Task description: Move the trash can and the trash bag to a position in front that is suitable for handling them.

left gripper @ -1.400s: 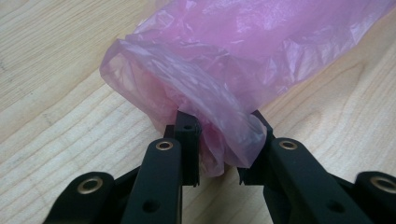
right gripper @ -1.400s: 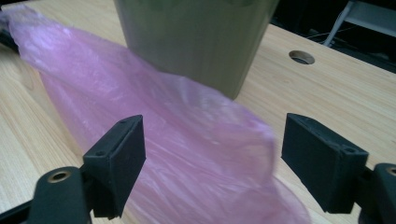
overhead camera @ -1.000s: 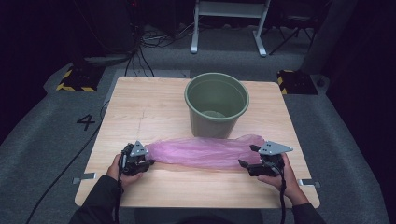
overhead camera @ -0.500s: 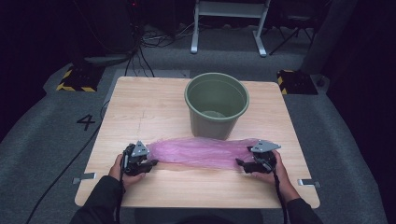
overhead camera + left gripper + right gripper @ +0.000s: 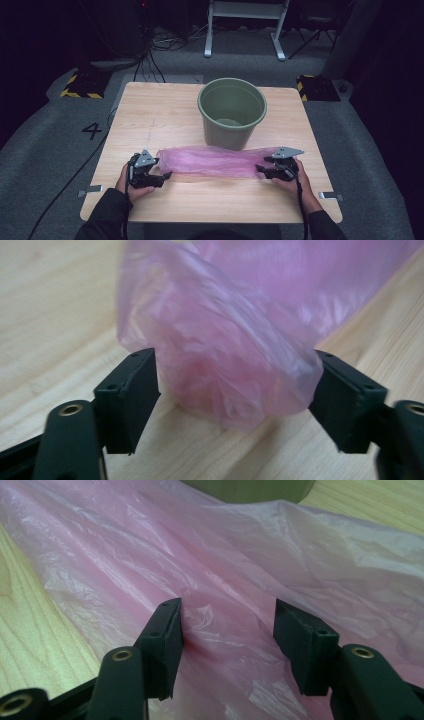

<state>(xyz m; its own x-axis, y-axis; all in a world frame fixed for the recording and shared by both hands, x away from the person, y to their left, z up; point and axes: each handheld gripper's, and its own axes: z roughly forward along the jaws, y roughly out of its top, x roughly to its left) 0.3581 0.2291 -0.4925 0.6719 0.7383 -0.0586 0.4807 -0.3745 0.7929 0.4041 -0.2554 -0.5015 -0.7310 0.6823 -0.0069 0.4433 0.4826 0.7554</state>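
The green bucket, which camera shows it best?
The high view: the green bucket stands whole and upright on the table, behind the pink bag. The right gripper view catches just a dark green sliver above the bag.

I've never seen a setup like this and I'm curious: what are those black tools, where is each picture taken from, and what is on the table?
A person sits at a wooden table with a hand-held two-jaw tool in each hand: the left gripper and the right gripper. One picture looks down from above; the other two come from cameras riding on each gripper, looking along its black jaws.

On the table lie a pink plastic bag, stretched flat, and behind it an upright green bucket.

The left jaws have just been opening, the bag's bunched end loose between them. The right jaws have just been closing around the other end, not yet pinching it.
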